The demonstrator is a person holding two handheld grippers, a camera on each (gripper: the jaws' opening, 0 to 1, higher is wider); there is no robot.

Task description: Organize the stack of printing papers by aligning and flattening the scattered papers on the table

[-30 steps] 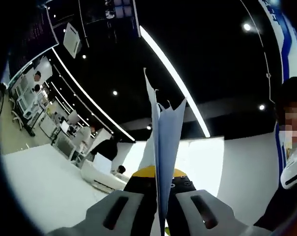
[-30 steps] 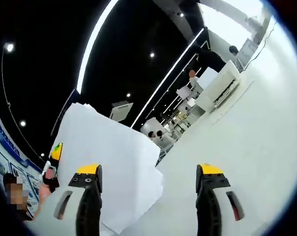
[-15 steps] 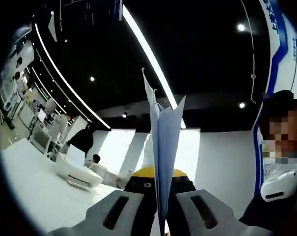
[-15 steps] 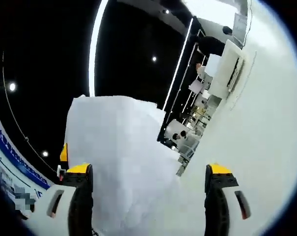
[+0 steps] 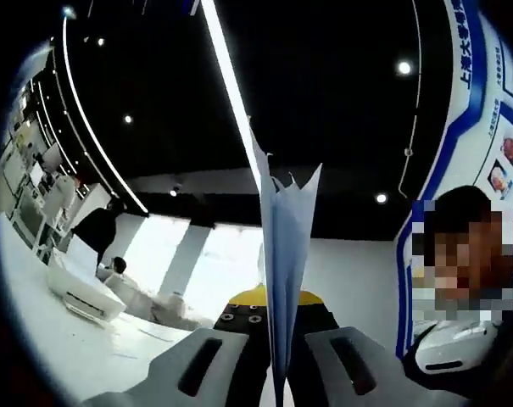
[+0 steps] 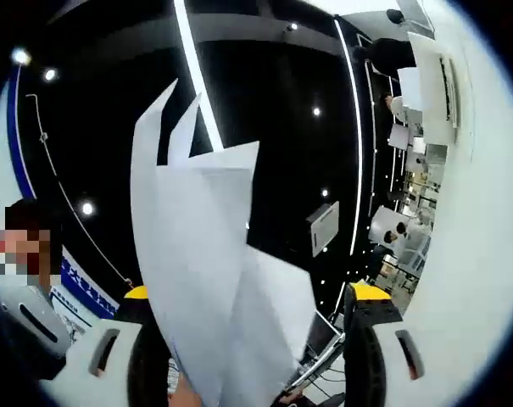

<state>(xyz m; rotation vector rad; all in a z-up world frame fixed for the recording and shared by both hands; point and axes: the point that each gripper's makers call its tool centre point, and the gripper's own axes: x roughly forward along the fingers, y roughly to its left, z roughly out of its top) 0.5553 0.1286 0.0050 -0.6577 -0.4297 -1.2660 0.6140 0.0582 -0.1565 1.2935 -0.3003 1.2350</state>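
papers pinched upright in left gripper

white tabletop (image 5: 61, 356) sloping along the lower left of the left gripper view, and along the right edge of the right gripper view (image 6: 485, 254). dark ceiling (image 5: 324, 93) overhead with long light strips (image 5: 231, 93) and small round spotlights. white desks and a printer-like box (image 5: 78, 292) far back, with seated people beside them. blue-and-white wall panel (image 5: 472, 102) at the right of the left gripper view, carrying chinese lettering too small to read and small pictures. same blue band low left in the right gripper view, unreadable.

papers (image 5: 281, 263) held off the tabletop, seen edge-on in the left gripper view, corners fanned unevenly at the top, clamped between the pressed-together jaws of the left gripper (image 5: 277, 365). in the right gripper view, papers (image 6: 209, 280) seen broadside, sheets skewed against each other, standing between the spread jaws of the right gripper (image 6: 260, 356); contact with those jaws not visible. person in white clothing at the edge of both views.
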